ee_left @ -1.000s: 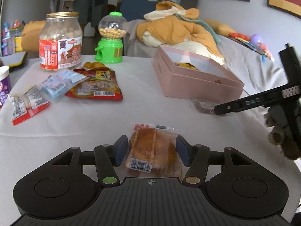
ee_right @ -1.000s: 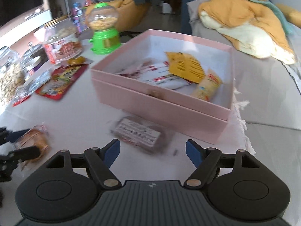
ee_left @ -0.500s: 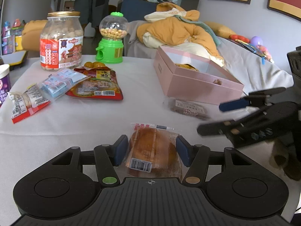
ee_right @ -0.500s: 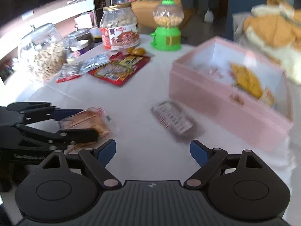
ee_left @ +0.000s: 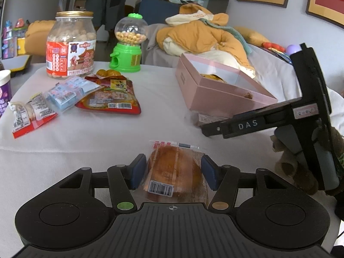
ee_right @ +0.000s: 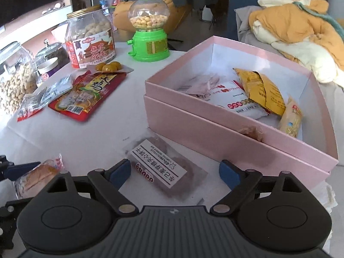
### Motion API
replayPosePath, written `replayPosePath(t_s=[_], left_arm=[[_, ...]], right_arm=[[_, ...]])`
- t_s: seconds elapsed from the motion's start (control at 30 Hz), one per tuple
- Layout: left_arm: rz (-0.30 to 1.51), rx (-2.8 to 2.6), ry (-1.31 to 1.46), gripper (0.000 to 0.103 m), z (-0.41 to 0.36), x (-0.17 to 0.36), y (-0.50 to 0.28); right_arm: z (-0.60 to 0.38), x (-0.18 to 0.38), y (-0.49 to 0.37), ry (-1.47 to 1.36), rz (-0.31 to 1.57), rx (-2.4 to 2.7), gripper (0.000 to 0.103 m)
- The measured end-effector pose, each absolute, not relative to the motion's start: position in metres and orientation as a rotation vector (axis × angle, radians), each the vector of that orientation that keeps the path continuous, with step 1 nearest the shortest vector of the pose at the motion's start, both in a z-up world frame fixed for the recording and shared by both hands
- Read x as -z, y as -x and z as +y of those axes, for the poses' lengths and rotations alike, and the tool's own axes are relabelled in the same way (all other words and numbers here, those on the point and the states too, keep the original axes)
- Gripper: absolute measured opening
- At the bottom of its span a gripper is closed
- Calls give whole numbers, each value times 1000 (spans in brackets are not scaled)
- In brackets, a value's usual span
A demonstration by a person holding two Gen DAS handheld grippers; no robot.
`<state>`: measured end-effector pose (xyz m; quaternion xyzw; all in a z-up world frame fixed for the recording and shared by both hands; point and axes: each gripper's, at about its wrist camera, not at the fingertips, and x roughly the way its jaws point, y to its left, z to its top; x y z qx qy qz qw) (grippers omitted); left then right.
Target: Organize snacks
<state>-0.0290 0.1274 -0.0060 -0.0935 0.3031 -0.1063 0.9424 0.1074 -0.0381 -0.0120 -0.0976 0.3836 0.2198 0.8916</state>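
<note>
Currently I am holding my left gripper (ee_left: 173, 173) around the clear-wrapped golden round bun packet (ee_left: 175, 172), which is lying flat on the white-clothed desk (ee_left: 81, 133). Blue pads are sitting at both sides of the wrapper; whether they are pressing or only bracketing it, I cannot tell.

My right gripper (ee_right: 175, 173) is pointing down at the flat brown snack packet with a white printed label (ee_right: 161, 167). Its jaws are standing wide and clear of the film on both sides, gripping nothing. This packet is lying on the desk just in front of the pink cardboard box (ee_right: 236, 137), which is open and already holding several packets.

Handling judgement: both packets are looking light, with slick, crinkly film. I am expecting the bun to be soft and easily squashed, so I am favouring a gentle squeeze across its middle. I am judging the brown packet to be thin and flat against the cloth, so a shallow pinch across its short width looks best, with the fingertips reaching the cloth first. Risk: the film sliding out, or the cloth bunching up.
</note>
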Motion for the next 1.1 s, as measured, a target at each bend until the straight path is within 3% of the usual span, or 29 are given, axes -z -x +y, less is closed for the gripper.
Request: replayPosePath(t_s=[0.07,0.13,0.23,0.57,0.77,0.83,0.9,1.0,1.1], left_arm=[[618,218,194,62,128,6,29],[618,218,197,62,128,6,29],[618,218,196,62,128,6,29],[619,209,181,62,126,6,29],[634,190,130,63,117,4,29],[650,179,122,63,114,2,28],[671,173,100,63,110,0,26],[696,163,65,63,103,-2,26],[700,149,37,63,97,-2,30]], right_arm=[[-39,11,-103,200,791,-464,78],[-42,7,-96,203,793,-483,60],[-47,2,-81,210,800,-516,47],[-83,2,-32,195,820,-534,44],[-85,7,-21,172,784,-503,56],[-83,9,-18,162,775,-500,73],[-78,13,-15,174,762,-483,81],[-75,19,-11,183,730,-395,103],[-84,20,-19,125,759,-387,103]])
